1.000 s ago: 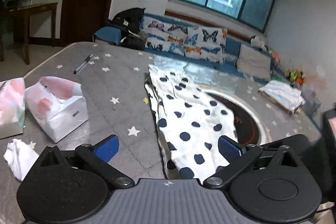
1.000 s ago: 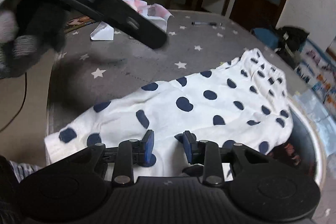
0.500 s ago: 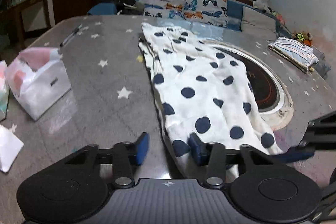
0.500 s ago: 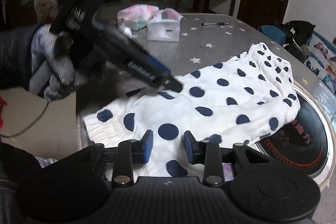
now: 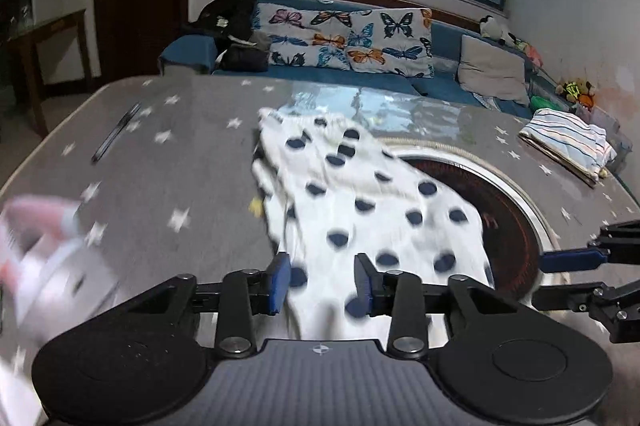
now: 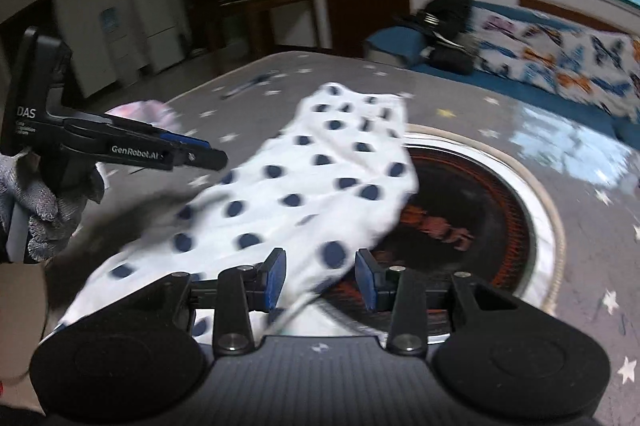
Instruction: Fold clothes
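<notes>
A white garment with navy dots (image 5: pixel 360 210) lies lengthwise on the grey star-patterned table (image 5: pixel 180 154), its right side draped over a round hob (image 5: pixel 508 218). My left gripper (image 5: pixel 320 282) is over the garment's near end. Its jaws are closing, with cloth between the pads and a gap still showing. In the right wrist view the garment (image 6: pixel 304 186) runs away from my right gripper (image 6: pixel 320 280), whose jaws stand apart astride the cloth's right edge, above the hob (image 6: pixel 472 210). The left gripper (image 6: pixel 216 158), held by a gloved hand (image 6: pixel 44 210), hovers at the left.
A folded striped cloth (image 5: pixel 568 138) sits at the table's far right. Blurred tissue packs (image 5: pixel 48 250) are at the left edge and a pen (image 5: pixel 116 136) lies further back. Behind the table is a blue sofa with butterfly cushions (image 5: pixel 360 38).
The left gripper's jaws went from wide apart to narrow as it moved over the garment's near end. The right gripper rolled and slid right, from the cloth's middle to its edge by the hob.
</notes>
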Tool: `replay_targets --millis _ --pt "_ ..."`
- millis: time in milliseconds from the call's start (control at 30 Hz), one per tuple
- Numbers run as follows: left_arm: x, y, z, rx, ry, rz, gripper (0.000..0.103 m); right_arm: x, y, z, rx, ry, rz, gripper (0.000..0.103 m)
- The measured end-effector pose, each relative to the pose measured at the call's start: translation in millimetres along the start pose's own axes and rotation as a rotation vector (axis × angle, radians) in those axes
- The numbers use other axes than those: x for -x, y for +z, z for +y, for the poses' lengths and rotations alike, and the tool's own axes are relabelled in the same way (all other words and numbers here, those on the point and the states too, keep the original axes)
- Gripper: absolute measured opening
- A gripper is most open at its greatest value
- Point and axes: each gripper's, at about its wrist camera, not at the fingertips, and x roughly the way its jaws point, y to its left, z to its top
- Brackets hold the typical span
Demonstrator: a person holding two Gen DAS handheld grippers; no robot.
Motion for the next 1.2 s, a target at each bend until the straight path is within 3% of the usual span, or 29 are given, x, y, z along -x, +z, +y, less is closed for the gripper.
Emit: replay_targets --millis 200,433,800,833,900,967,1067,1200 --pt "-44 24 18 0.054 -0.025 0.026 0.015 -14 6 -25 -0.053 -0.037 -0.013 0.038" --pt "-66 29 32 0.08 -0.045 0.048 0.014 -39 12 -55 -0.14 -0.046 -0.017 0.038" --pt "-78 21 25 0.023 -0.08 0.067 0.014 -74 12 -70 -0.149 0.077 0.005 0.036" --pt "-78 21 23 0.014 -0.08 0.066 0.014 -75 12 -70 -0.149 0.087 0.001 0.033" --pt "-78 20 21 -0.008 -0.078 0.065 0.014 -76 13 -69 -0.144 0.102 -0.003 0.013" --pt "-79 19 19 -0.024 -0.074 0.062 0.01 -76 13 -67 -0.134 0.112 -0.006 0.004" --pt "-79 19 19 -0.035 -0.059 0.052 0.002 -69 14 -64 -0.121 0.09 -0.021 0.002" --pt "-69 20 23 -0.031 -0.024 0.014 0.001 -52 14 -64 -0.094 0.037 -0.051 0.001"
